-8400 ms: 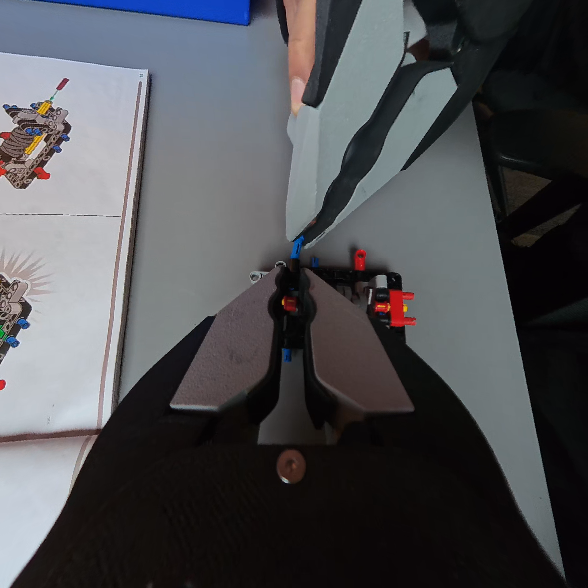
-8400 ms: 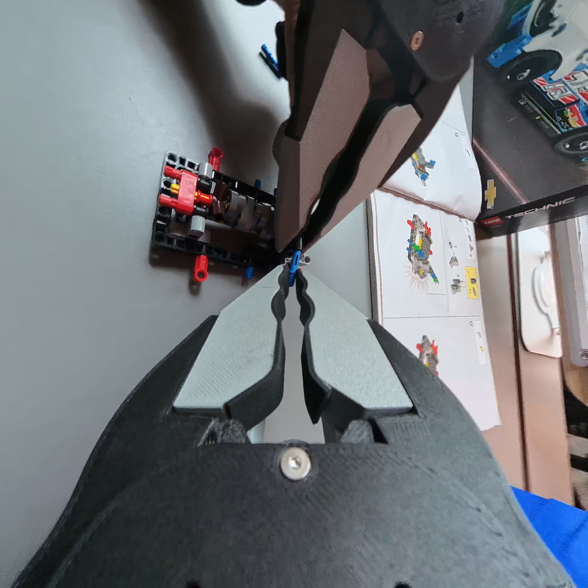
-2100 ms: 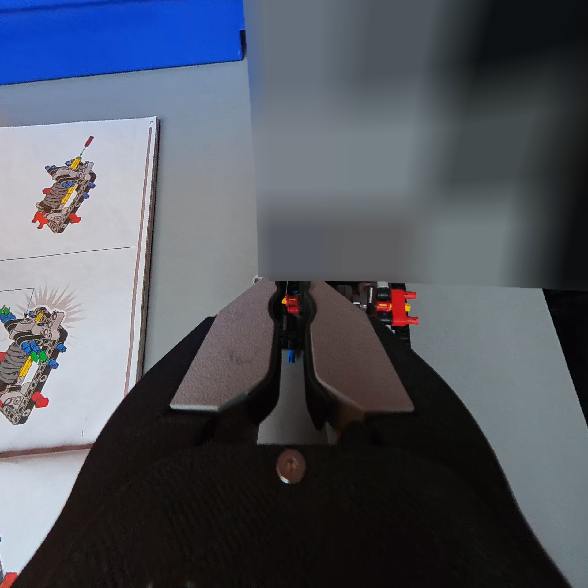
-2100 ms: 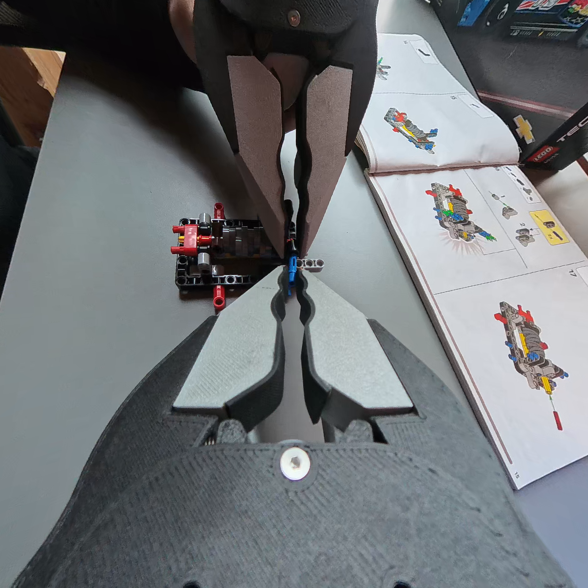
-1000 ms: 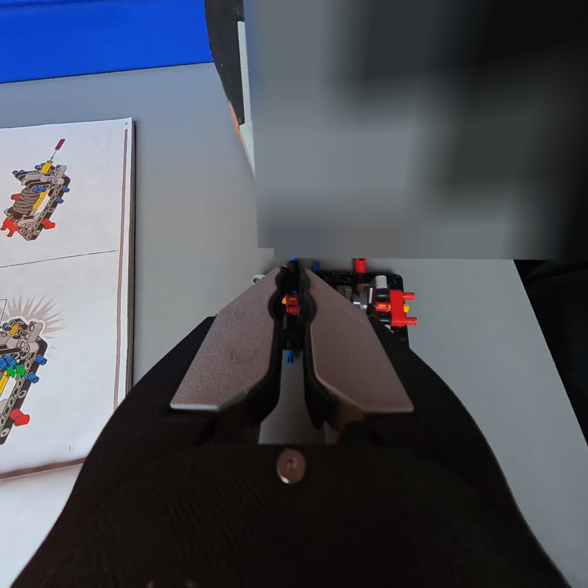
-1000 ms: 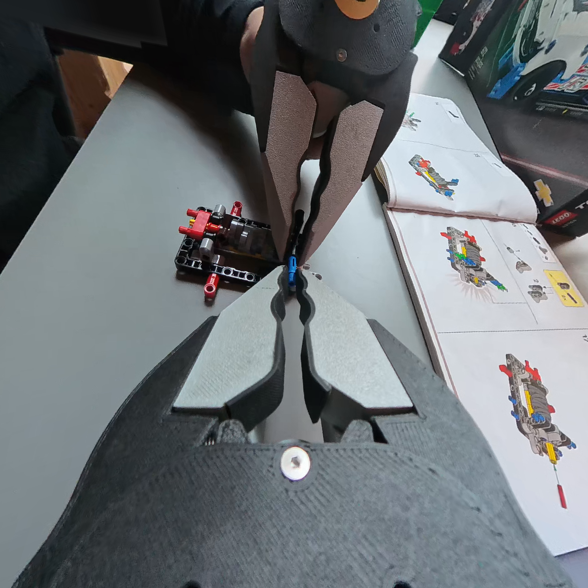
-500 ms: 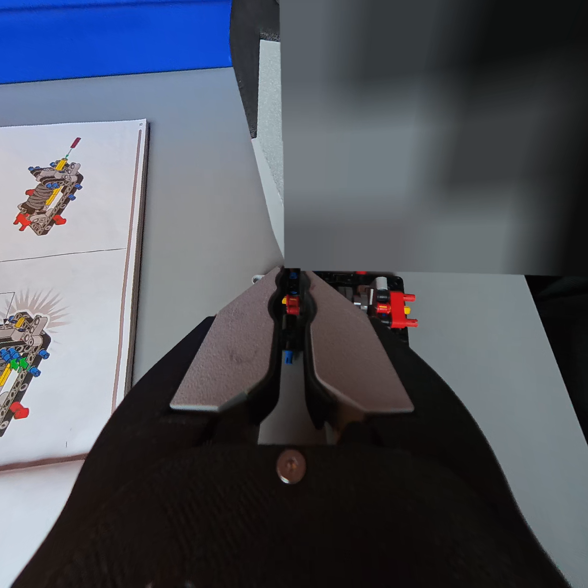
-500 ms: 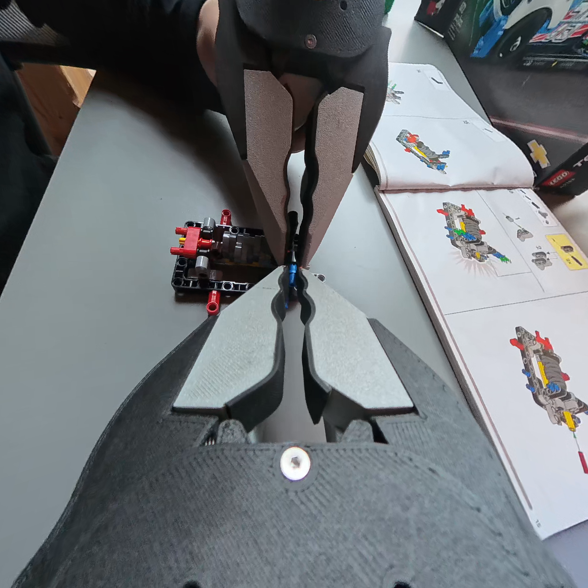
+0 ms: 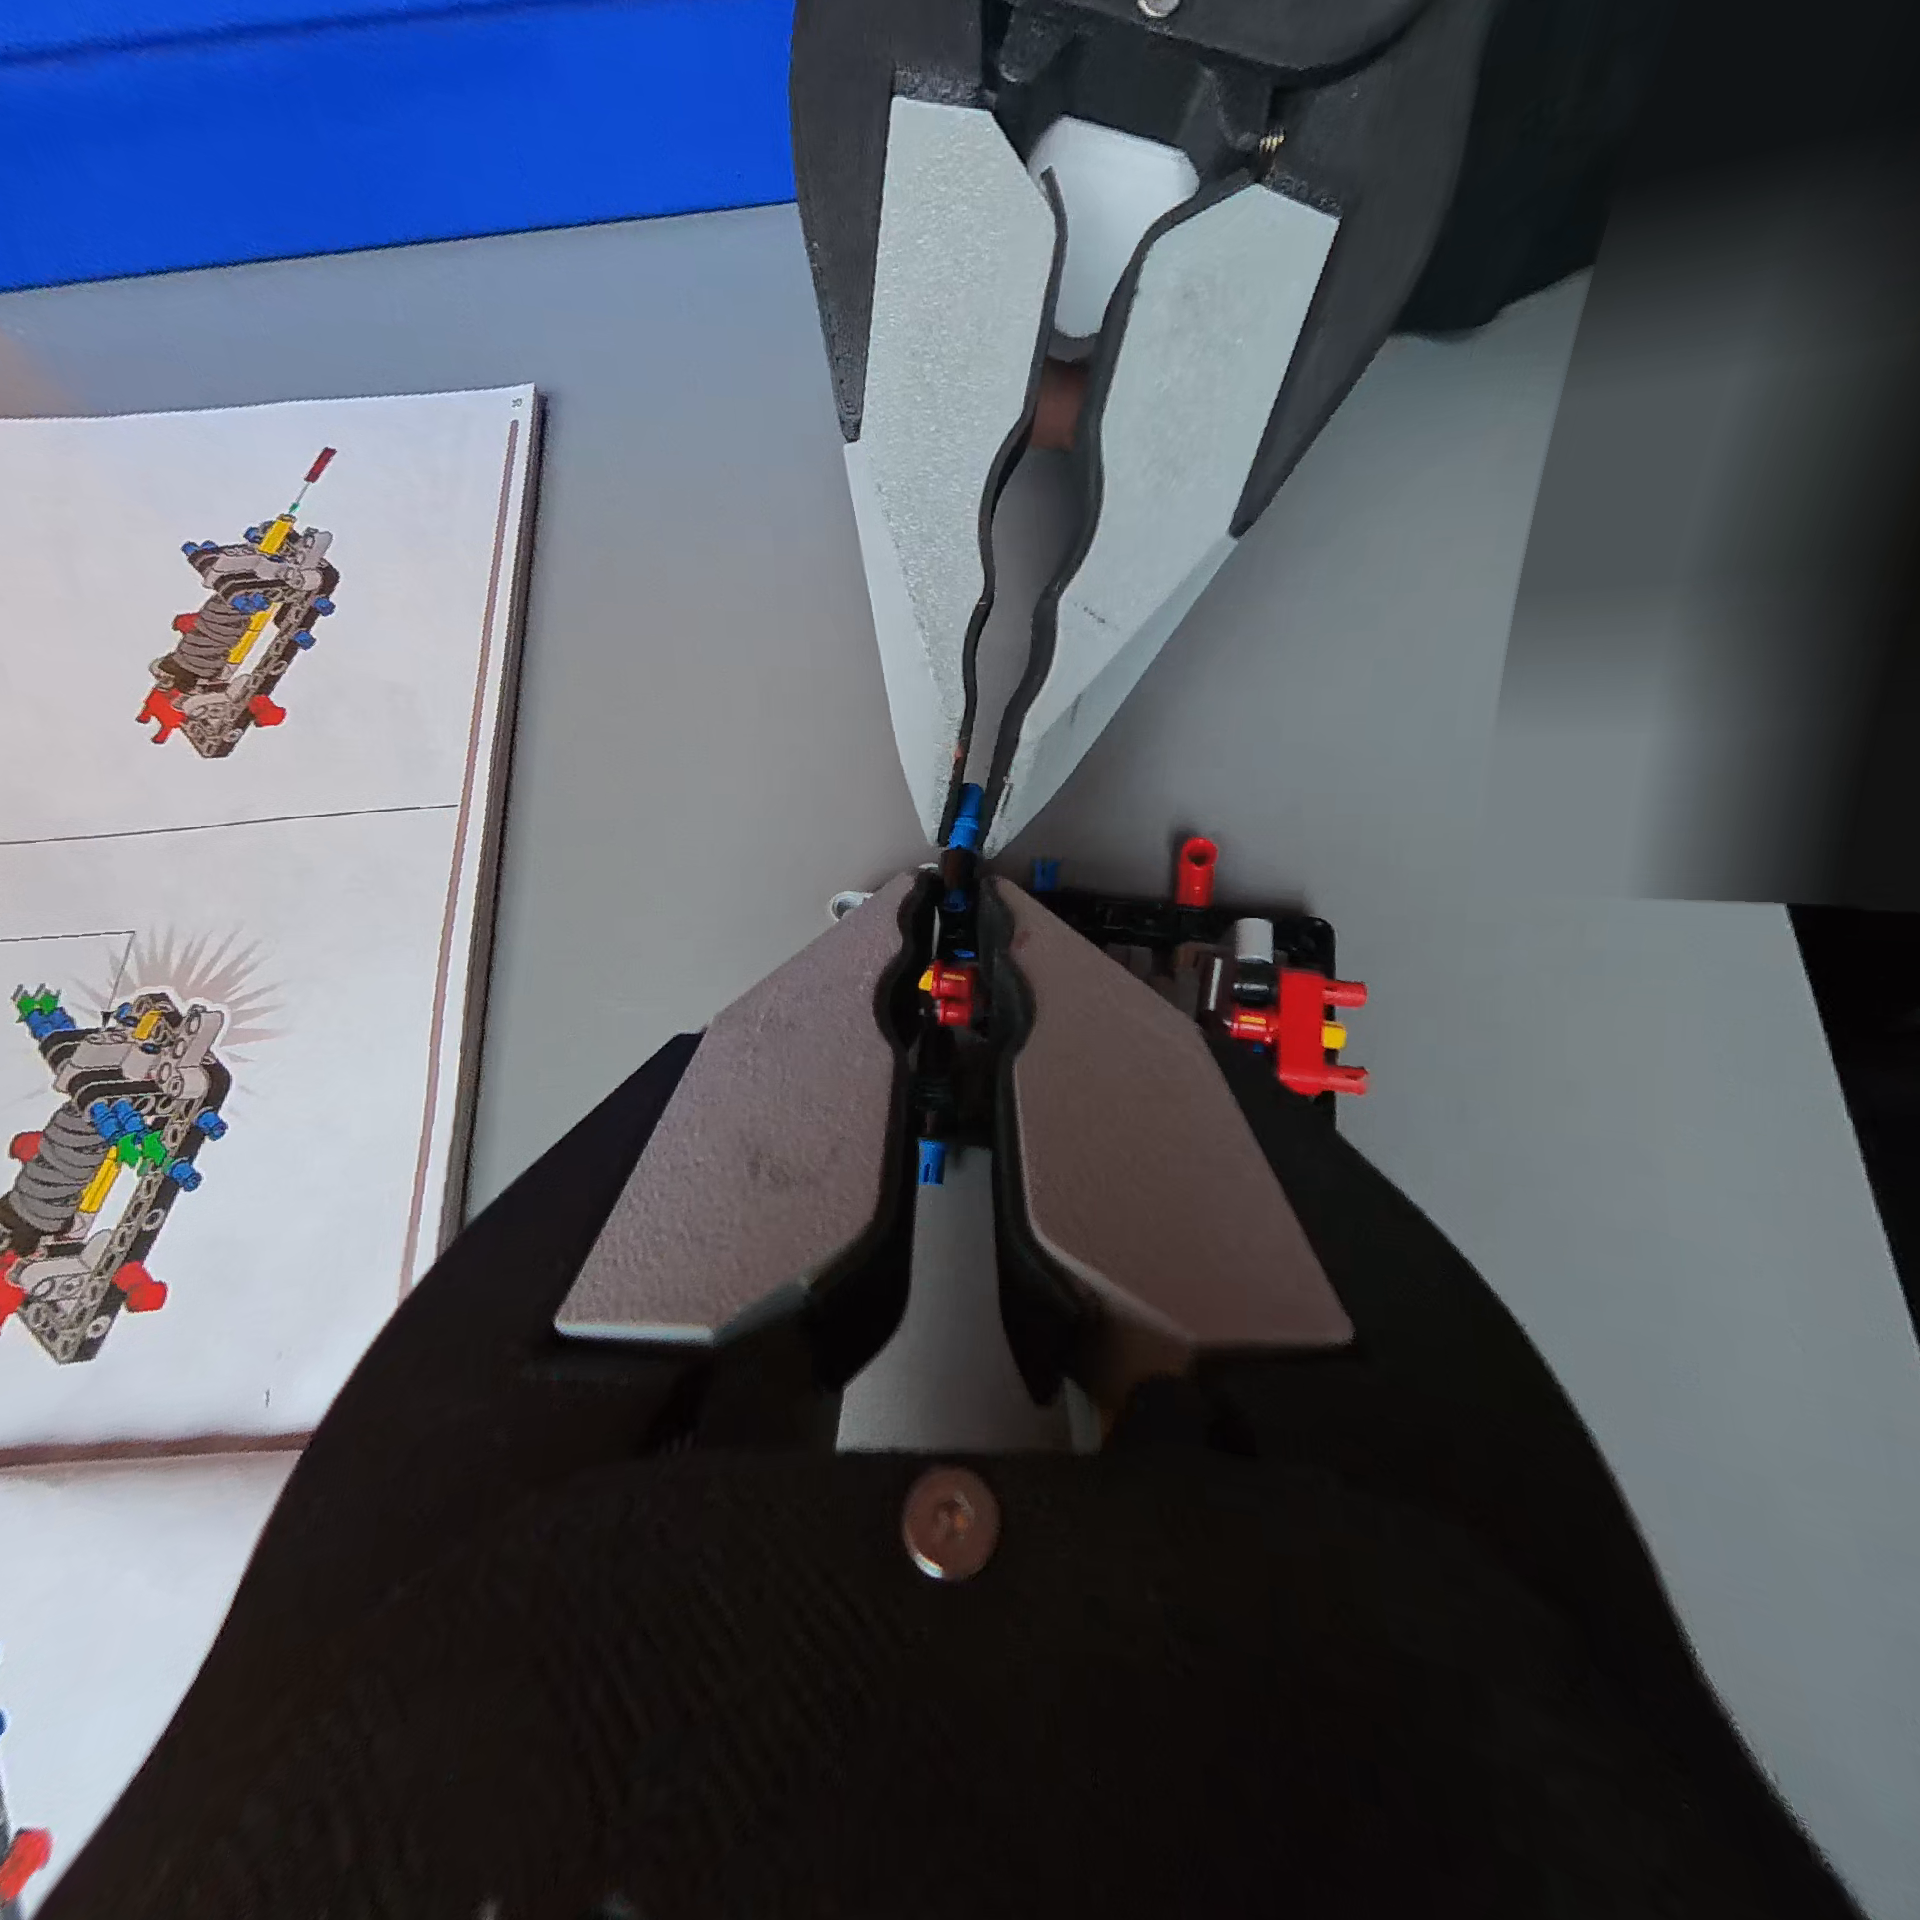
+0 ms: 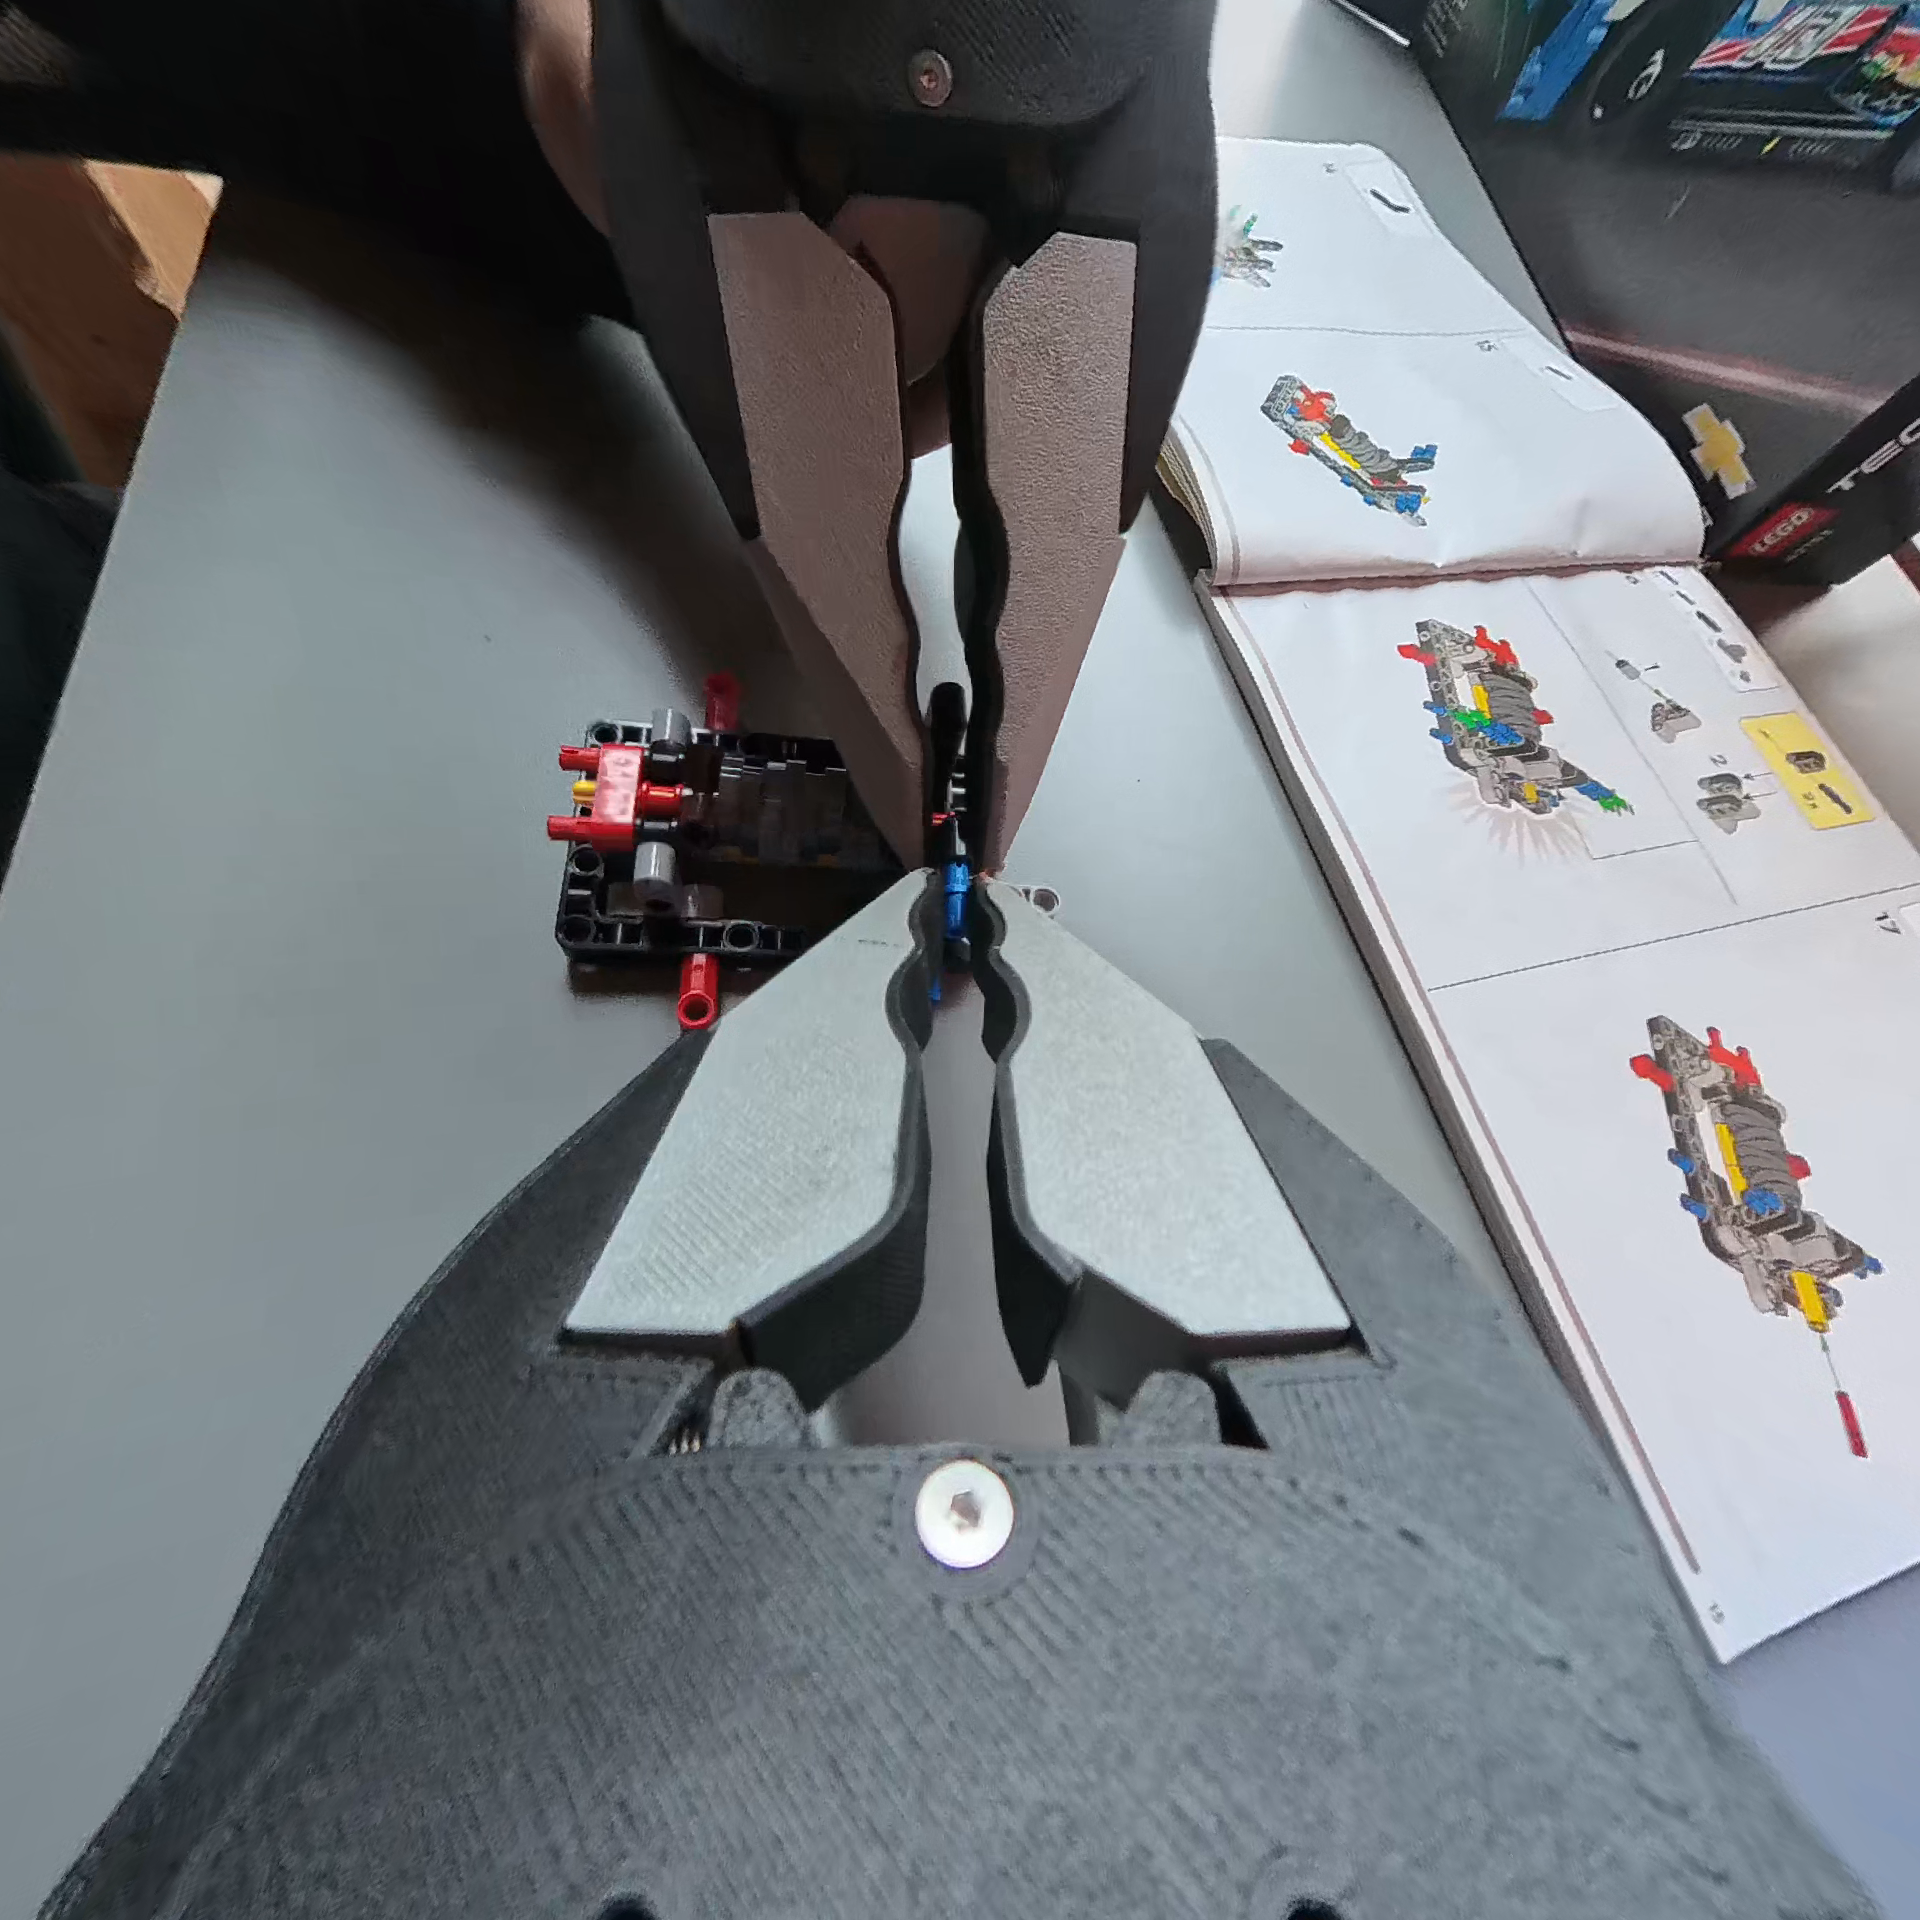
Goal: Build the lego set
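Both grippers meet tip to tip over the grey table [image 10: 312, 1143]. From the right wrist view, going left to right: the lego assembly [image 10: 707, 831] lies flat on the table, a black rectangular frame with grey gear-like parts packed inside, a red block with pegs at its far-left end, and red pins poking out from both long sides; its long axis runs left to right, ending under the gripper tips. Next, the left gripper [image 10: 951, 831], brown-padded, comes in from above with its jaws pinched on the black end of the assembly. Facing it, the right gripper [image 10: 954, 904], grey-padded, has its jaws closed on a small blue pin [image 10: 954, 902], which points along the fingers toward the assembly and sits just at its edge. Further right an instruction booklet [image 10: 1558, 935] lies open, showing coloured build diagrams; beyond it stands a dark product box [image 10: 1766, 312] with a brand logo and printed lettering, picturing a car. In the left wrist view a blue surface [image 9: 364, 125] runs along the table's far edge.
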The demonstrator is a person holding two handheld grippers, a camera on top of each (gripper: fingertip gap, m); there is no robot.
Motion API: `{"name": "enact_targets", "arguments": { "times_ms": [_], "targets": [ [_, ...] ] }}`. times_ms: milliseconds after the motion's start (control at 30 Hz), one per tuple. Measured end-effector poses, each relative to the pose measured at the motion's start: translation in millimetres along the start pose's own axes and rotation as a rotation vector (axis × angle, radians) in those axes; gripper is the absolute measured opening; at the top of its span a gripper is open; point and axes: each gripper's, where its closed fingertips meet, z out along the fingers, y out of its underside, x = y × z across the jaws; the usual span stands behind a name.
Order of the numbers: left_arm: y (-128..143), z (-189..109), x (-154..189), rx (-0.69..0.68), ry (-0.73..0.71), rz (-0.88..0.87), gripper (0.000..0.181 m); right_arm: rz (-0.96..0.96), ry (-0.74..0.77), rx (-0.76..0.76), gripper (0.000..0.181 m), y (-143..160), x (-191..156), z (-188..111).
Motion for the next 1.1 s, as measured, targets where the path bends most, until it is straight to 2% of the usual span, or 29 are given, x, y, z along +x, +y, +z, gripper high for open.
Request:
{"name": "enact_targets", "arguments": {
  "times_ms": [100, 167, 200, 300, 433, 533, 633, 767, 900, 1000, 1100],
  "targets": [
    [2, 0, -2, -0.026, -0.023, 0.005, 0.01, 0.055, -0.026, 0.031, 0.001, -3, 3, -1],
    [2, -3, -4, -0.036, -0.031, -0.041, 0.027, 0.077, -0.024, 0.04, 0.001, -4, 6, -3],
    [1, -6, -2, -0.034, -0.015, -0.07, 0.035, 0.093, 0.0, 0.036, 0.001, -3, 9, -4],
    [-6, -24, -1, 0.022, 0.0, -0.113, 0.039, 0.147, 0.108, 0.075, 0.002, -7, 15, -13],
    [6, -33, -12, 0.029, -0.009, -0.134, 0.042, 0.118, 0.224, 0.068, 0.03, -5, 21, -13],
    [11, -34, -21, 0.033, -0.036, -0.143, 0.046, 0.156, 0.256, 0.054, 0.038, -1, 27, -18],
    [19, -46, -15, 0.012, -0.042, -0.176, 0.043, 0.241, 0.29, 0.11, 0.042, -2, 23, -38],
    [45, -98, -13, -0.042, -0.172, -0.224, 0.042, 0.316, 0.342, 0.136, 0.042, 12, 7, -66],
    [90, -155, -3, -0.095, -0.259, -0.394, 0.039, 0.337, 0.385, 0.136, 0.038, 25, 0, -79],
    [113, -168, 7, -0.103, -0.314, -0.435, 0.033, 0.292, 0.406, 0.095, 0.035, 28, 4, -78],
    [135, -163, 11, -0.199, -0.393, -0.399, 0.022, 0.277, 0.344, 0.006, 0.038, 37, -2, -64]
  ]
}}
